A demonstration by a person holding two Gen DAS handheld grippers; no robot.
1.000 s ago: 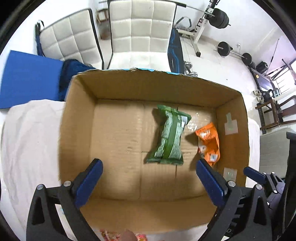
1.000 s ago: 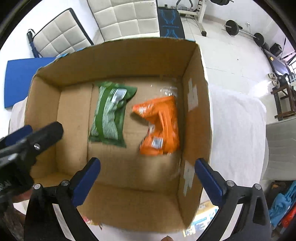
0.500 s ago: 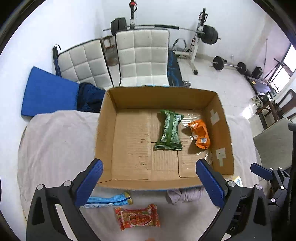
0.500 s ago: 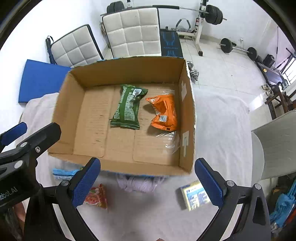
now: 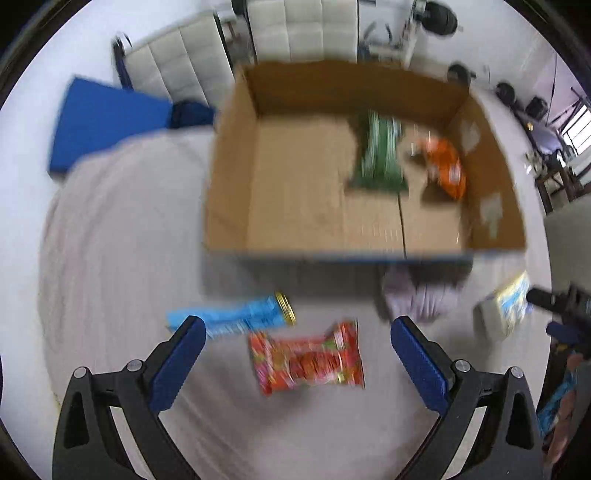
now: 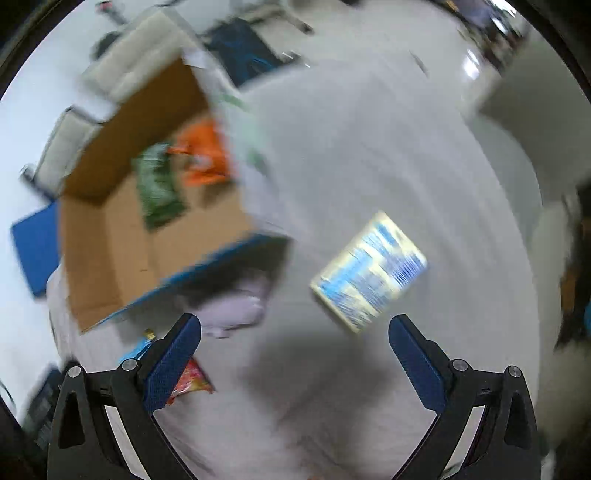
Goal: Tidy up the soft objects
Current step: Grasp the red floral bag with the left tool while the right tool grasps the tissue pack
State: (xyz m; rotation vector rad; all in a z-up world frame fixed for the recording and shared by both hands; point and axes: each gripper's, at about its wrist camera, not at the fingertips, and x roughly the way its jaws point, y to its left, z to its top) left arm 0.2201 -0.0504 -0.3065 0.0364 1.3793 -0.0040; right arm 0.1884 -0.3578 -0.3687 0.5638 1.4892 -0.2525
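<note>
An open cardboard box (image 5: 236,177) (image 6: 96,258) stands on the cloth-covered table and holds a green packet (image 5: 376,155) (image 6: 157,188) and an orange packet (image 5: 445,166) (image 6: 203,155). In front of the box lie a red snack packet (image 5: 306,362) (image 6: 186,384), a blue packet (image 5: 236,317), a pale crumpled cloth (image 5: 421,295) (image 6: 232,310) and a blue-and-cream tissue pack (image 5: 508,306) (image 6: 369,269). My left gripper (image 5: 295,358) is open and empty, just above the red packet. My right gripper (image 6: 293,354) is open and empty, near the tissue pack. Both views are blurred.
The table wears a pale cloth (image 5: 110,240). Behind it stand white padded chairs (image 5: 303,33), a blue mat (image 5: 107,118) and gym weights (image 5: 443,18). The right gripper's tip (image 5: 561,306) shows at the right edge of the left wrist view.
Both grippers have pulled back from over the box and dropped toward the table in front of it. The left now faces the red packet, the right has swung right toward the tissue pack.
</note>
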